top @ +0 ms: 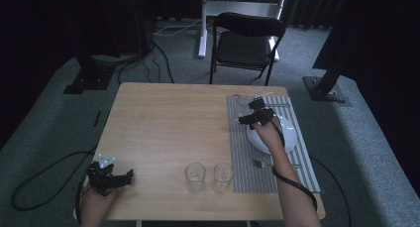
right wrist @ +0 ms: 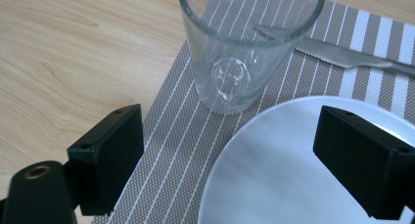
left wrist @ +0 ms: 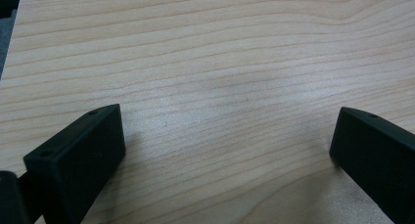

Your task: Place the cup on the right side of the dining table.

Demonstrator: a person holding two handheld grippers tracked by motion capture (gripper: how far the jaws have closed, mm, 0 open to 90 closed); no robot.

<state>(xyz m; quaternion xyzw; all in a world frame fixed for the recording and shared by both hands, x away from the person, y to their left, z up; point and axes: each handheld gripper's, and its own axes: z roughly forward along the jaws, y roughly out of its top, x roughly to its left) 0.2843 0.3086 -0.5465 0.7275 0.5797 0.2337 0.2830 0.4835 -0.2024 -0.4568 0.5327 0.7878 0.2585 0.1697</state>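
I'm at a light wood table [top: 163, 128] on grey carpet, a black chair [top: 246, 41] behind it, dark room. My left gripper [left wrist: 227, 145] sits near the front-left corner, jaws spread wide over bare wood. Two glasses [top: 195, 177] stand at the front edge. My right gripper [right wrist: 230, 160] hangs open over the striped placemat [right wrist: 166, 150], a third glass [right wrist: 240, 48] just ahead, white plate [right wrist: 274, 170] underneath, knife [right wrist: 342, 55] beyond.
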